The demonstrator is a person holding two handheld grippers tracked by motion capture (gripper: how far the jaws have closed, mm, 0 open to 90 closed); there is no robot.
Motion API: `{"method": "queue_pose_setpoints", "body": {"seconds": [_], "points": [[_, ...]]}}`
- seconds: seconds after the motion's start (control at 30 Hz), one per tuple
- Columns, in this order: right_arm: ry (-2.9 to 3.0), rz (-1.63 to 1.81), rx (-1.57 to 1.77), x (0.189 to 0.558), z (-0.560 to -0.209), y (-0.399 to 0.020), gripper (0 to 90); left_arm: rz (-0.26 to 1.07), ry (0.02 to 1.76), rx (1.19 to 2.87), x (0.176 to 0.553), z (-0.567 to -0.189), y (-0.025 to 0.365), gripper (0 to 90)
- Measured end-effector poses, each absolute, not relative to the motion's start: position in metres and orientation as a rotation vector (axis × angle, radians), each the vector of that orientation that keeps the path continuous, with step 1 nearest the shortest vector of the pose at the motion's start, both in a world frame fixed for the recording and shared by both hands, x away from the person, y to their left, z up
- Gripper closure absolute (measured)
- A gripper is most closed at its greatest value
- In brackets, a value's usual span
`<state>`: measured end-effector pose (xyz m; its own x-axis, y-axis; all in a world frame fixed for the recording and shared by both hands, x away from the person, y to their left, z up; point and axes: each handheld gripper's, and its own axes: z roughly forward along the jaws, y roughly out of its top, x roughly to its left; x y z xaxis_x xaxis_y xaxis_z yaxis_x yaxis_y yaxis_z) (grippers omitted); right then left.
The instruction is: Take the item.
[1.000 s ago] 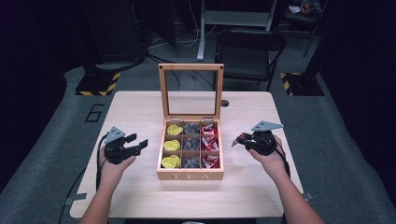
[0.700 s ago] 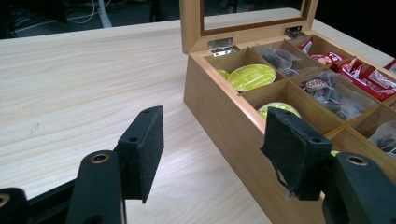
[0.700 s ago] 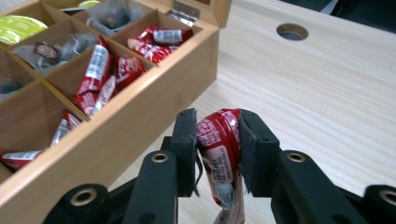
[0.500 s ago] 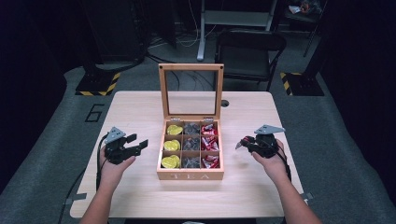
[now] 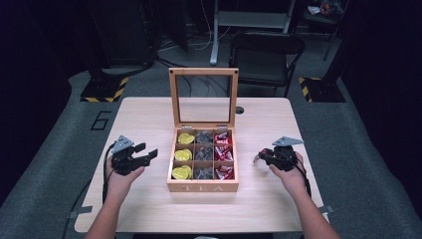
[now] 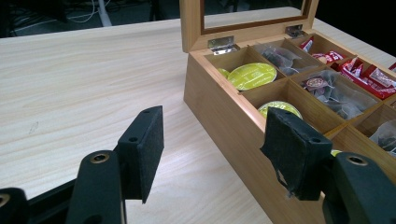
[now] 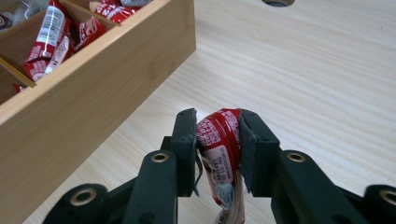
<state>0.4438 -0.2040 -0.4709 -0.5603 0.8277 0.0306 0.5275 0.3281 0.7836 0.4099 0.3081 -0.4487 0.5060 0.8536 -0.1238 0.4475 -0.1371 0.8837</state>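
A wooden tea box (image 5: 202, 187) with its glass lid (image 5: 203, 97) raised stands mid-table. Its compartments hold yellow capsules (image 5: 181, 172), dark tea bags (image 5: 203, 155) and red packets (image 5: 223, 154). My right gripper (image 5: 258, 158) hovers low over the table to the right of the box, shut on a red packet (image 7: 218, 140) that is squeezed and folded between the pads (image 7: 186, 135). My left gripper (image 5: 147, 153) rests left of the box, open, with nothing between its pads (image 6: 142, 151). The left gripper view looks along the box's side wall (image 6: 224, 116) to the yellow capsules (image 6: 251, 74).
A cable hole (image 5: 240, 110) sits in the table behind the box on the right. A dark chair (image 5: 266, 52) stands beyond the far edge. Bare tabletop (image 5: 139, 119) lies left and right of the box. Cables trail from both grippers toward the front edge.
My right gripper has sunk a little toward the table with the red packet in it. The left hand has kept still.
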Motion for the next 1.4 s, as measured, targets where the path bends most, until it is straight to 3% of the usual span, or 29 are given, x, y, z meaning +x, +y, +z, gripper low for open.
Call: {"method": "queue_pose_setpoints", "body": {"seconds": [0.97, 1.4], "points": [[2.166, 1.06, 1.306, 0.443, -0.489, -0.216, 66.9, 0.522, 1.101, 1.766, 0.41, -0.449, 0.309, 38.3], [2.178, 1.002, 1.318, 0.444, -0.498, -0.212, 61.5, 0.523, 1.104, 1.765, 0.41, -0.449, 0.309, 38.4]]}}
